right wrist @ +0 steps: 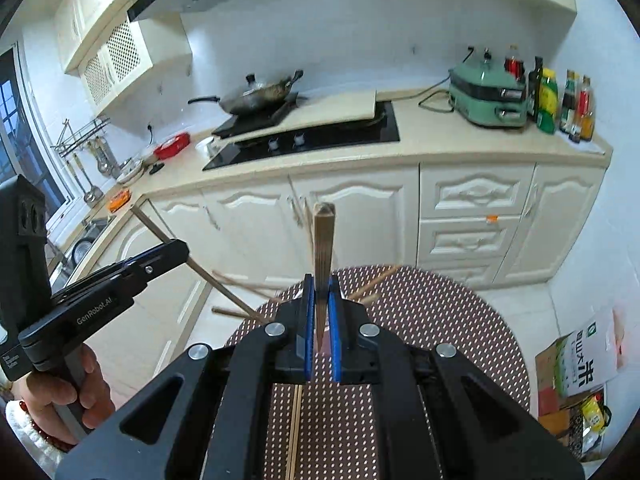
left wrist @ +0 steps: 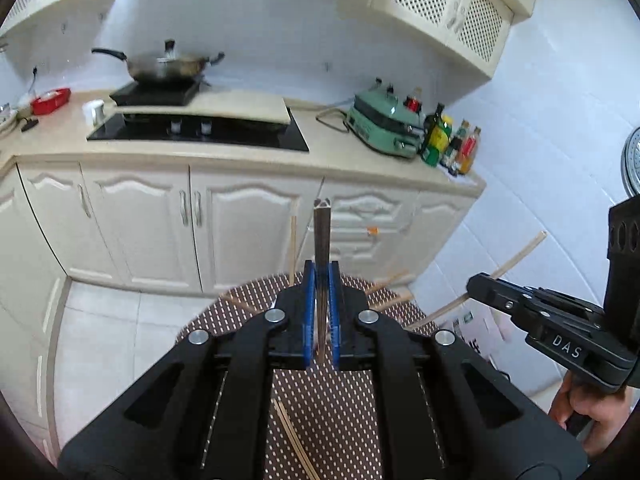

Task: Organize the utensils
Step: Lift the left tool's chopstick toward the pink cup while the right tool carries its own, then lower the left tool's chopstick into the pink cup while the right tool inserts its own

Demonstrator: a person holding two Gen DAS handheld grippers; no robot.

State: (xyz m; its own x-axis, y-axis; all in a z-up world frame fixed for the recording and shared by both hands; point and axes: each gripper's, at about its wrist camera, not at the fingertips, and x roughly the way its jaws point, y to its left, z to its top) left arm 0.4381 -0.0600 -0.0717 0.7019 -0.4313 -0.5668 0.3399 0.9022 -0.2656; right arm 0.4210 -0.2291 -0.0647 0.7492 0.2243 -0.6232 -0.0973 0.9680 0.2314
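Evidently each claw pinched one chopstick; the left claw (left wrist: 321, 312) gripped a dark chopstick (left wrist: 321, 236), the right claw (right wrist: 320, 312) a wooden chopstick (right wrist: 323, 240). Both sticks pointed straight ahead, above the dotted mat (right wrist: 420, 304); loose chopsticks (left wrist: 294, 440) lay below.

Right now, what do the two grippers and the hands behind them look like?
Both grippers, left and right, are matte black linkage frames with silver round pivot bolts and blue finger pads. The right one's side reads DAS, the left one's GenRobot.AI. Bare hands grip black handles; a white cuff and red beads show at the left wrist.
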